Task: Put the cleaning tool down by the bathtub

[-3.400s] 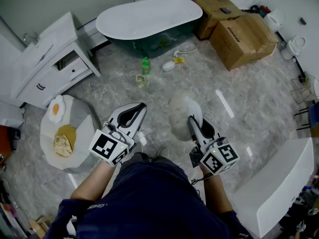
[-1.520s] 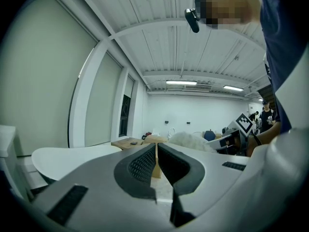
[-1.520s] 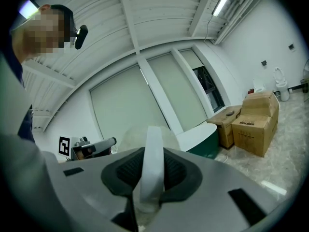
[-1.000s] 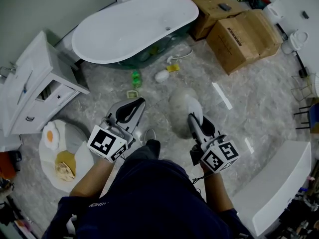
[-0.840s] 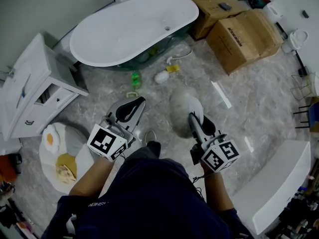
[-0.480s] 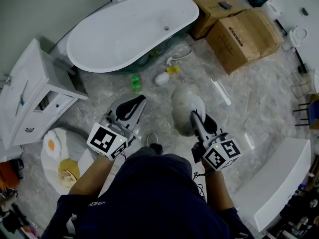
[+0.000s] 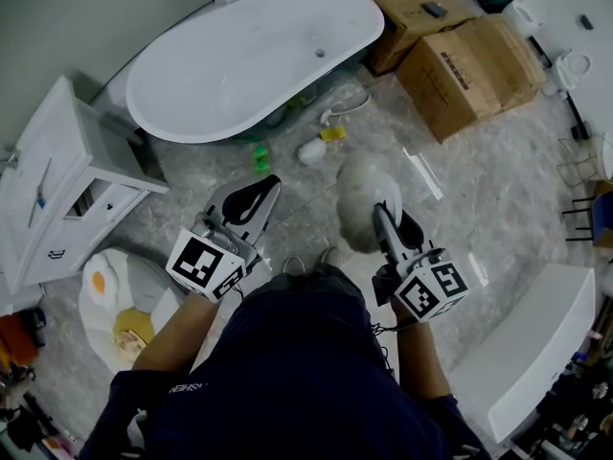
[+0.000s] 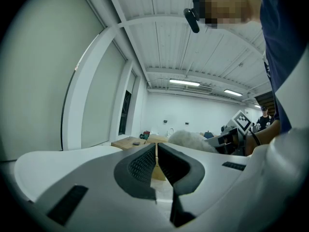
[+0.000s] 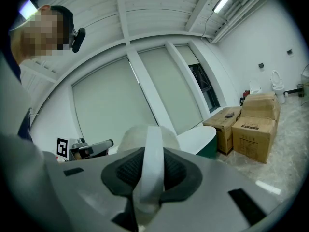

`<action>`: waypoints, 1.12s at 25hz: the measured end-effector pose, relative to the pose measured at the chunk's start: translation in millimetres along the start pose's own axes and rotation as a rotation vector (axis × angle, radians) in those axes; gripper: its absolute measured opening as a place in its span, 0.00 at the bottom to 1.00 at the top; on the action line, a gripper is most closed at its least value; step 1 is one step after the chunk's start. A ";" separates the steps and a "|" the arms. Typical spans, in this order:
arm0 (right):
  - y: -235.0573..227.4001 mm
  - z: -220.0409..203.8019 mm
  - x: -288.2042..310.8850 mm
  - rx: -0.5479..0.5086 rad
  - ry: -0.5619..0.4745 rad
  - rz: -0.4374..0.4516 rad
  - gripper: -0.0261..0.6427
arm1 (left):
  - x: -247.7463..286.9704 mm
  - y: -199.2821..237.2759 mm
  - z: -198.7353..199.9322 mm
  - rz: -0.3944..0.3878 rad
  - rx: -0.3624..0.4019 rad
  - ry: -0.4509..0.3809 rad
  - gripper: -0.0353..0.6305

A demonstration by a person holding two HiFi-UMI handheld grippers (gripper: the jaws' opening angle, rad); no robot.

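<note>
Where the bathtub [image 7: 192, 75] lies across the top of the head view, its near rim is the far edge of the working floor [image 7: 498, 175].

- cleaning tool [image 7: 365, 202]: a fluffy pale head on a flat white handle. It is held in the air out past the right gripper's tips. It is apart from the tub and short of its right end.
- right gripper [image 7: 391, 222]: the jaws are clamped on the tool's handle, which runs up between the pads.
- left gripper [image 7: 261, 192]: the jaws are drawn together to a thin slit with nothing between them. It is beside the tool without touching it.
- green bottle [image 7: 259, 157], white lump [image 7: 310, 150], yellow piece [image 7: 332, 133]: small clutter on the floor just along the tub's near side.
- cardboard boxes [image 7: 469, 60]: two of them, near the tub's right end, closing that corner.
- white cabinet [image 7: 57, 185]: at the left edge, near the tub's left end.
- round white stand [image 7: 101, 319]: lower left, carrying an egg-shaped item.
- white slab [image 7: 536, 353]: lower right.

Open room: a strip of bare marbled floor lies between the tool and the clutter. A wider band runs to the tool's right, bounded by the boxes and the slab.
</note>
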State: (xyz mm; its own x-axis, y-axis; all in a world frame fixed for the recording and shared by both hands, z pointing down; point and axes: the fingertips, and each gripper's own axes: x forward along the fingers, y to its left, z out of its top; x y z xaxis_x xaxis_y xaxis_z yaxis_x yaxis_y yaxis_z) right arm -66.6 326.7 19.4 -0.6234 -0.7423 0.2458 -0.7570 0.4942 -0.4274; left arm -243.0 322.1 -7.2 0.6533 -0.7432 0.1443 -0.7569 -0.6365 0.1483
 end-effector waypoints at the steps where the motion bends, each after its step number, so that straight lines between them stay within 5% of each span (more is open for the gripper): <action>1: -1.2 0.7 2.2 0.003 0.000 -0.002 0.18 | 0.9 2.2 0.6 0.002 -0.001 -0.001 0.11; 14: -39.4 23.2 39.0 0.005 0.003 0.003 0.18 | 37.8 28.9 1.6 0.029 -0.009 0.014 0.11; 28: -161.9 68.1 97.1 0.045 0.045 0.012 0.18 | 166.4 65.0 3.6 0.073 -0.017 0.082 0.11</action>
State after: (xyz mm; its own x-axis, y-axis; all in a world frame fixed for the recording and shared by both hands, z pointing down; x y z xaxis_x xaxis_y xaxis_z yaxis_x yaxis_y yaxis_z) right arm 8.8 143.8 53.2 -0.6414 -0.7149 0.2785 -0.7404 0.4815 -0.4690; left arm -183.6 156.2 22.9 0.5965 -0.7674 0.2349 -0.8023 -0.5775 0.1508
